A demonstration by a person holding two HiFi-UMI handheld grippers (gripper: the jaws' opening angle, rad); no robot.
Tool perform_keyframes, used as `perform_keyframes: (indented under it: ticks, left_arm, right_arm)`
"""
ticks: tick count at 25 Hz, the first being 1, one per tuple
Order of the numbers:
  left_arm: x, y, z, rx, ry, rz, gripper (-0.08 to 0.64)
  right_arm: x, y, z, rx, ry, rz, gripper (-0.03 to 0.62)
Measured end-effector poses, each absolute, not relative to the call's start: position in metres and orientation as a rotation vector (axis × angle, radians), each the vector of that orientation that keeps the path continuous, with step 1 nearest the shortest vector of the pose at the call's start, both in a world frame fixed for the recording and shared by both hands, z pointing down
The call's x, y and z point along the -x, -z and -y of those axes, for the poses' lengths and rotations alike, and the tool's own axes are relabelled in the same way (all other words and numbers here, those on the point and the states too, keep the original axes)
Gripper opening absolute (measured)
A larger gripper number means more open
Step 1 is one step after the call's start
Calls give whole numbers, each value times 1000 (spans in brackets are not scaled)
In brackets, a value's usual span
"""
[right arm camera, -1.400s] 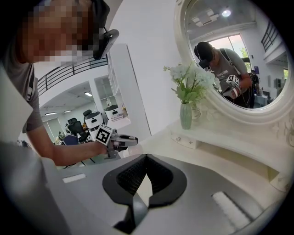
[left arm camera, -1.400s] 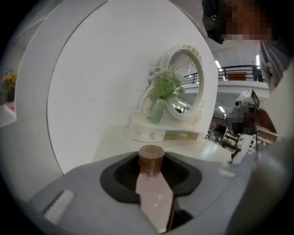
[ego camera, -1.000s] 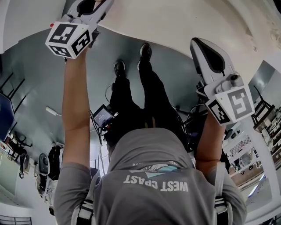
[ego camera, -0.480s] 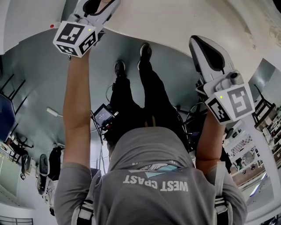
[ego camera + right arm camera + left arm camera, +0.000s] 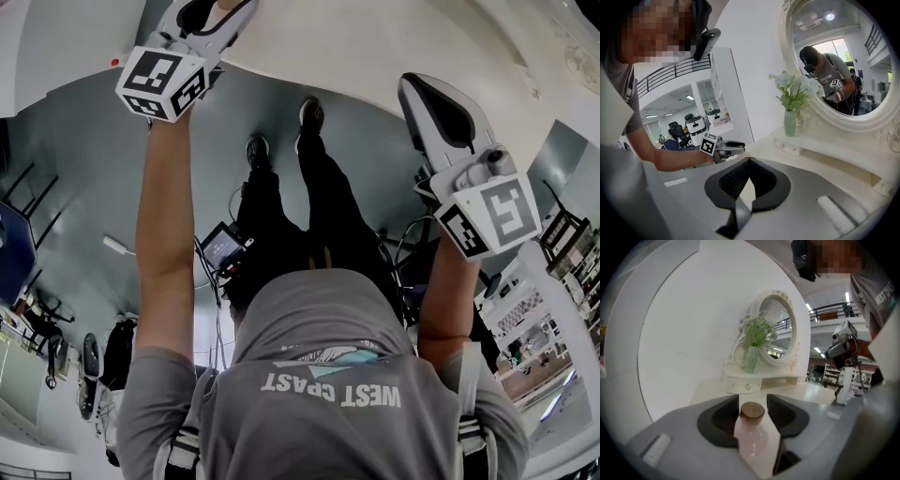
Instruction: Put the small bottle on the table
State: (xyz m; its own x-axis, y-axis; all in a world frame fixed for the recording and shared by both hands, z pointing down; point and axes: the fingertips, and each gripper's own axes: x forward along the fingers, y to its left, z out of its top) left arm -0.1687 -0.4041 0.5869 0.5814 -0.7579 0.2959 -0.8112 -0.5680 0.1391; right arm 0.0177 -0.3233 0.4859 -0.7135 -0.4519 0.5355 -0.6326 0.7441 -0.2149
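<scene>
- Since the left gripper [image 5: 753, 397] has just been opening its jaws, the small bottle [image 5: 752, 439] stands upright between them. There is a sliver of gap either side of its brown cap. The pads look let go rather than pressing, which I take as the release that ends the placing.
- Its base is hidden below the jaws, so contact with the table [image 5: 710, 392] is a judgement. It seems set down on the front part, well short of the back edge.
- Off to the side, the right gripper [image 5: 749, 162] has its tips drawn together on nothing, probably kept clear because one gripper is enough for this bottle.
- Farther on, a drawer stand [image 5: 749, 383] carrying an oval mirror [image 5: 780, 329] and a green vase [image 5: 751, 360] of flowers sits at the table's back edge against the white wall [image 5: 693, 324]. That leaves the open front as the sensible spot. Drawing the left gripper straight back should keep the bottle from tipping.
</scene>
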Motion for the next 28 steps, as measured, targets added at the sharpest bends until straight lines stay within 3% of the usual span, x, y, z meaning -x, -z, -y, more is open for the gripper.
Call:
perform_keyframes:
  ticks: [6,12,28]
  left_arm:
    - [175,-562,401,-2606,-411,1361,247]
    - [175,-519,388,-2652,-462,1445,244]
    - [163,-381,316,-2823,-365,1452,67]
  right_arm:
    - [-14,-466,320,-839,-506,2515,3]
    - [-21,-440,314,-863,-464,2544,3]
    - [-32,-352,292,-944,-283,2620,3]
